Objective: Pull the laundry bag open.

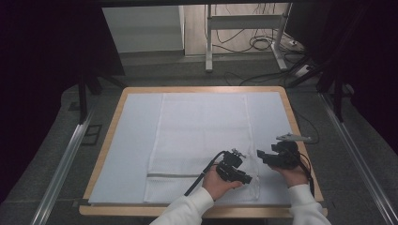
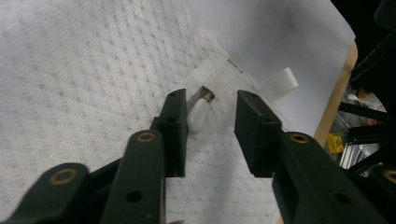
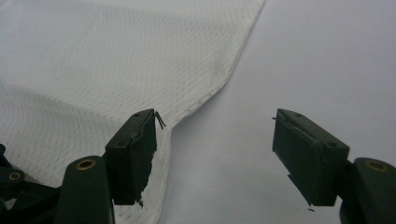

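Zipper pull (image 2: 199,114) between the pads of the left claw (image 2: 211,122), not yet pinched; mesh laundry bag (image 1: 202,140) flat on the tabletop (image 1: 108,136). Better to close squarely on the tab, then draw along the zipper line. Right claw (image 3: 215,154) open above the bag's edge, free to pin the fabric down.

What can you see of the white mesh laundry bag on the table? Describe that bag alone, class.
The white mesh laundry bag lies flat and spread out on a pale sheet, long side running away from the person. It looks like woven netting with a diamond pattern and stitched edges. A zip line crosses it near the close end, ending at a white zipper pull beside a white fabric tab. The left gripper brackets the pull, one pad against it; the right gripper hovers over its edge.
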